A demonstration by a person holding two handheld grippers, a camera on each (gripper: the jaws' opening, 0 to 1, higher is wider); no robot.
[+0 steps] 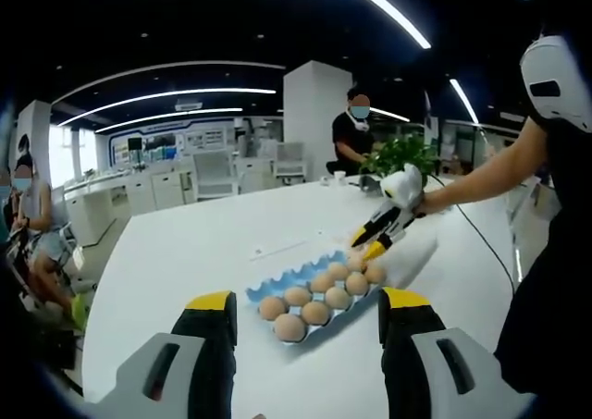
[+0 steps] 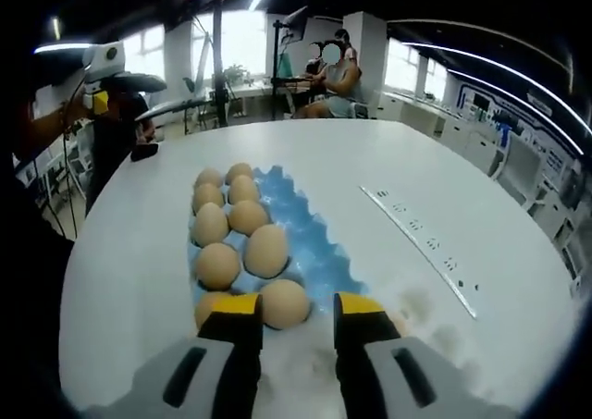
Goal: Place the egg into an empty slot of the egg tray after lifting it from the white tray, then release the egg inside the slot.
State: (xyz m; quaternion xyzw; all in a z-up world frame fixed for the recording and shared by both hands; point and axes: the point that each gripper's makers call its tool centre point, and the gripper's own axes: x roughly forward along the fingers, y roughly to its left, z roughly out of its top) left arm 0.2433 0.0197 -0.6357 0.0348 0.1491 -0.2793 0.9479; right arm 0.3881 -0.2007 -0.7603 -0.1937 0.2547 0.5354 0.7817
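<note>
Our right hand-held gripper (image 2: 296,331) hovers at the near end of the blue egg tray (image 2: 310,243), its yellow-tipped jaws a little apart with nothing clamped between them; the nearest egg (image 2: 282,303) sits just beyond the tips, beside the left jaw. In the left gripper view the same tool reaches in from the right, its tips at the far end of the tray. Our left hand-held gripper (image 1: 310,322) is held back over the white desk (image 1: 185,243), jaws wide apart and empty.

We judge the step to be at the tray end of the task. To do it well, we centre over a bare blue slot, come down straight, and spread the jaws only once the egg rests in the cup, keeping clear of neighbouring eggs.

The white tray is hard to pick out against the white desk; a pale patch near the right jaw may be it. We cannot tell whether the nearest egg is fully seated.
</note>
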